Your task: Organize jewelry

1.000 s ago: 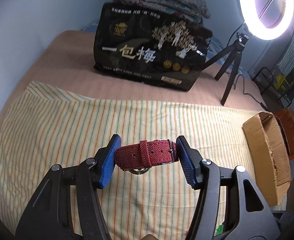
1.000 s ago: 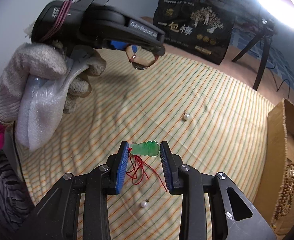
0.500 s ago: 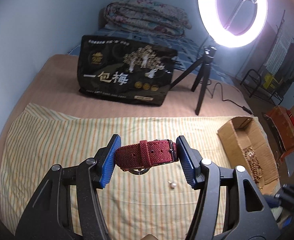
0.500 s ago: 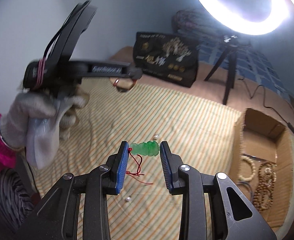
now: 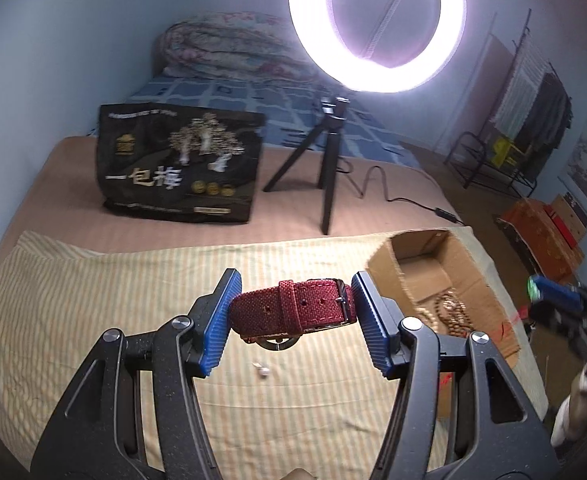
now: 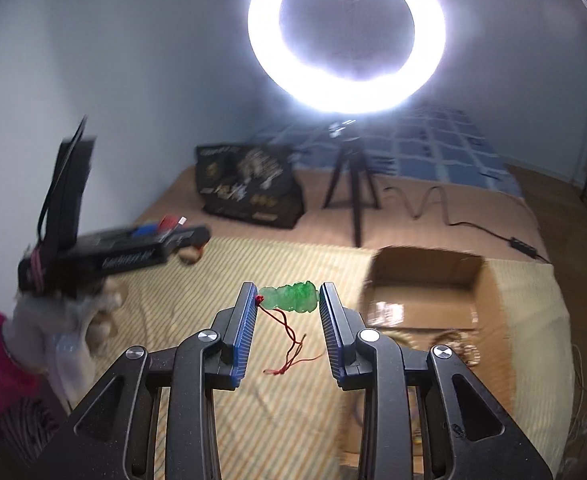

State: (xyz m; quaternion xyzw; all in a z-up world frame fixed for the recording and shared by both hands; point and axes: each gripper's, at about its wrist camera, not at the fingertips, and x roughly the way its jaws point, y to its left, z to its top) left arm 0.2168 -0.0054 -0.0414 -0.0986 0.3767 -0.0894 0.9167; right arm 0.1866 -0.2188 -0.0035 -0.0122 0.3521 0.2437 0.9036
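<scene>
My left gripper is shut on a dark red fabric-strap watch and holds it above the striped cloth. My right gripper is shut on a green jade pendant whose red cord hangs below. An open cardboard box with bead bracelets inside sits to the right; it also shows in the right wrist view. A small pearl lies on the cloth under the left gripper. The left gripper shows blurred in the right wrist view.
A ring light on a black tripod stands behind the cloth, its cable running right. A black printed bag stands at the back left. Folded quilts lie beyond it.
Both grippers have risen and swung right toward the cardboard box, each still holding its item. The box now shows larger in both views.
</scene>
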